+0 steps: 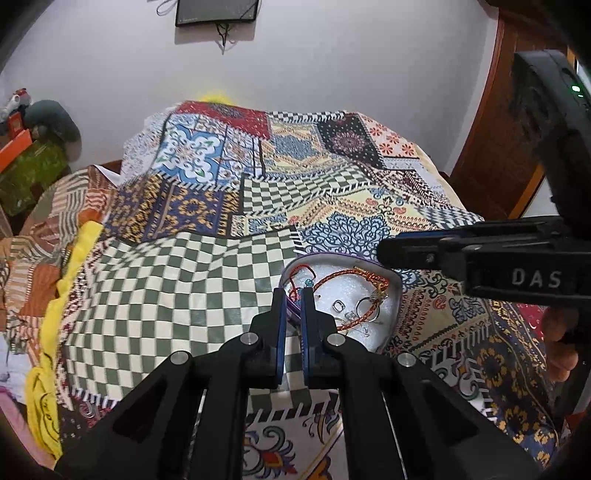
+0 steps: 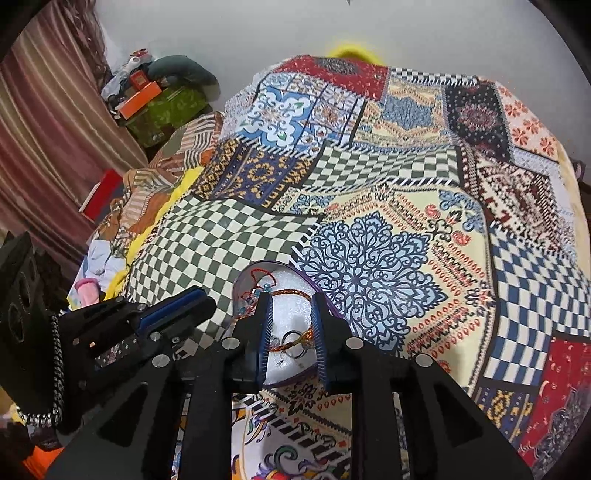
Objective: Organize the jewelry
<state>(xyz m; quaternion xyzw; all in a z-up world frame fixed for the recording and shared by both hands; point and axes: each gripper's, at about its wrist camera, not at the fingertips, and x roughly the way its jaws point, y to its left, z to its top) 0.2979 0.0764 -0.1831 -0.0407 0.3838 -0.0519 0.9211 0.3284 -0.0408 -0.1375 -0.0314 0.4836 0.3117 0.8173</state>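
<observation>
Item: one shallow jewelry tray (image 1: 395, 291), purple-rimmed and lined with white foam, lying on the patchwork bedspread (image 1: 177, 280) of a bed, at the edge of its green-and-cream checked patch. Contents: a red-and-gold braided cord bracelet (image 1: 343, 275) looped across the foam, a thinner red thread with small blue beads (image 1: 308, 282) toward the tray's far-left corner, and several thin silver rings (image 1: 369, 308) lying loose near the tray's centre. Handling, as I judge it: everything is very light; the cords are limp and will drape or snag on one another, so I would pinch a free stretch of braid well clear of the rings; the rings are stiff, slick and small, likely to skate on the foam and easily lost in the bedspread's folds. The tray looks thin and flexible, best held by its rim. My left hand-held gripper (image 1: 293, 295) is clamped on the tray's near-left rim, the purple edge caught in the narrow gap between its blue pads. My right hand-held gripper (image 2: 291, 301) hangs over the tray's middle with its fingers apart, the bracelet and rings showing between them, nothing gripped. Surface: soft, uneven, busily printed cloth, poor footing for the tray and poor contrast for silver. Room: a plain white wall (image 1: 314, 66) behind the bed with a dark framed panel (image 1: 216, 11), a wooden door (image 1: 495, 147) right of the bed, striped curtains (image 2: 44, 110) and a heap of boxes and clothes (image 2: 155, 96) left of it.
</observation>
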